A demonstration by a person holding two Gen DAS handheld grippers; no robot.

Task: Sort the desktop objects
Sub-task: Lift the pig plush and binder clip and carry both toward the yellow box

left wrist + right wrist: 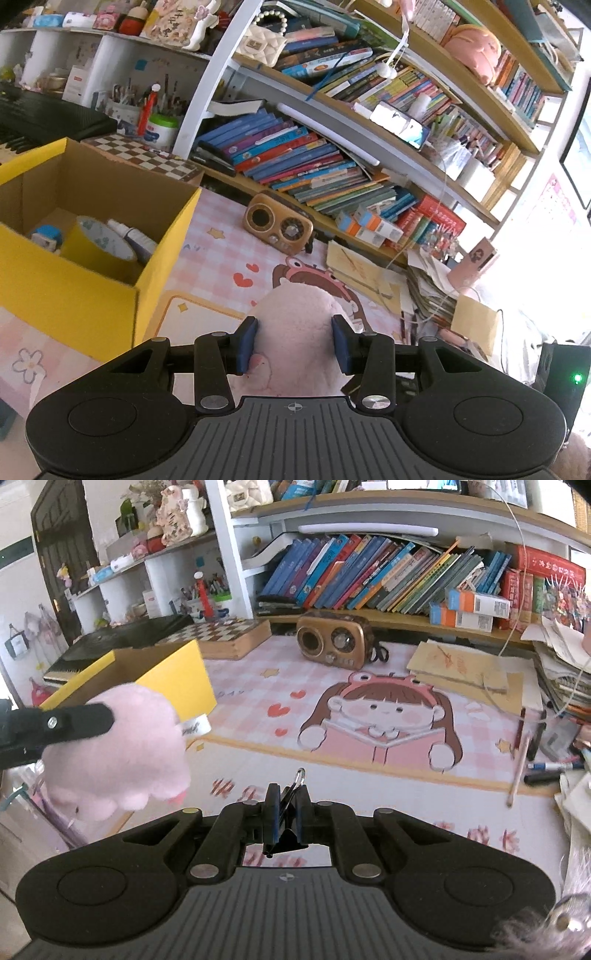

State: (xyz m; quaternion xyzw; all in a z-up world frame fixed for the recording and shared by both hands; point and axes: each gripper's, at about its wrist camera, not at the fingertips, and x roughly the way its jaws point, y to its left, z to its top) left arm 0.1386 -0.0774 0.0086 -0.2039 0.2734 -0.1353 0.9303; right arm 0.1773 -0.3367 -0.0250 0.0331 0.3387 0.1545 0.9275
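Plush toy half hidden by the tool gripping it
The pink plush toy (295,317) disappears behind the left gripper (294,341) at 6 o'clock; book titles unreadable.

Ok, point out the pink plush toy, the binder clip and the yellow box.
pink plush toy (295,325): left wrist view, its fuzzy back between the pads.
binder clip (286,799): right wrist view, black body.
yellow box (74,295): left wrist view, near outer wall.

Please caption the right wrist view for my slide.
Right claw grips a binder clip; left claw carries a pink plush toy.

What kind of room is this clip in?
Likely a child's study desk at home: crammed bookshelves, a cartoon desk mat, and a pen holder beside a chessboard.
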